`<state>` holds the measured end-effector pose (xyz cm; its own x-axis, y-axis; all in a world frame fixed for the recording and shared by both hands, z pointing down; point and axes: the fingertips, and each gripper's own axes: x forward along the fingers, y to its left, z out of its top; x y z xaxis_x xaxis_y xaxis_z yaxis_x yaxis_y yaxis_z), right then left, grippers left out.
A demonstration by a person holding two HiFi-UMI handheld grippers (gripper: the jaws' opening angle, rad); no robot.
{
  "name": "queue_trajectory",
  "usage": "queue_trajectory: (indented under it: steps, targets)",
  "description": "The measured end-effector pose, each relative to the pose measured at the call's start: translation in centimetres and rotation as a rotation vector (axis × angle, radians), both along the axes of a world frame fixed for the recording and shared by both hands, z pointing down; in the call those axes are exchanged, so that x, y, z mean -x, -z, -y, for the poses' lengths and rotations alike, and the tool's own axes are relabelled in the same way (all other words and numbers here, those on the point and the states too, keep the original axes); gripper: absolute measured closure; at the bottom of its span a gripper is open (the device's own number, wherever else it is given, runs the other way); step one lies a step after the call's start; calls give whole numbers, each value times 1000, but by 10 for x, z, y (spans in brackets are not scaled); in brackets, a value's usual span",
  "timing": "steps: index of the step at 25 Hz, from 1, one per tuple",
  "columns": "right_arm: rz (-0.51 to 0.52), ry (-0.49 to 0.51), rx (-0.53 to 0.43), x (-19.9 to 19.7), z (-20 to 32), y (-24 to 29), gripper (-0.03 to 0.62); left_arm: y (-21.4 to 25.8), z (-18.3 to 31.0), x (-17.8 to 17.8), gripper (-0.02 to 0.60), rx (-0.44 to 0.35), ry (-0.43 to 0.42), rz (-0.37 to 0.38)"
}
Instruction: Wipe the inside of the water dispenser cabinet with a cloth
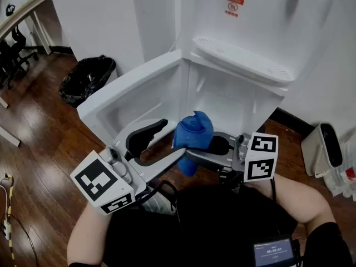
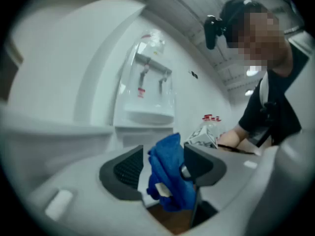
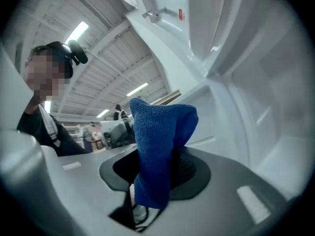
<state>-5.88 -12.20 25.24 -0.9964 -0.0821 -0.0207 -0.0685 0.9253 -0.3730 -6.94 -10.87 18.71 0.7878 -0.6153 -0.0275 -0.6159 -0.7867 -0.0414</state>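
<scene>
Head view: a white water dispenser (image 1: 261,15) stands on a wooden floor (image 1: 39,121). Its lower cabinet (image 1: 222,102) is open, with the door (image 1: 130,88) swung out to the cabinet's left. Just in front of the cabinet opening, clear of the floor, my right gripper (image 1: 201,147) points in from the right and is clamped on a bunched blue cloth (image 1: 193,131). My left gripper (image 1: 166,139) points in from the left of the opening, with its jaws apart on either side of the cloth. A black bin bag (image 1: 89,78) lies on the floor well to the left of the cabinet, beyond the door.

Left gripper view: my left gripper (image 2: 160,163) has its jaws spread with the cloth (image 2: 170,181) between them. The cloth lies against the right-hand pad, and a gap shows on the left-hand side. The dispenser's taps show behind.

Right gripper view: my right gripper (image 3: 157,168) is closed on the cloth (image 3: 157,132), which stands up out of the jaws in a thick fold. The white cabinet wall is just beyond, to the right.
</scene>
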Motion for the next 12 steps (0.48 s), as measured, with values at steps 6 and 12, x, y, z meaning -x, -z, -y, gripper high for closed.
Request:
queue_trajectory:
  steps: [6,12]
  targets:
    - [-50,-427,-290,-23,37,61,444,82,-27,127,321,-140,427,-56]
    - [57,-763,-486,18,67,176,441,19,-19,206,295,-23,630,-82]
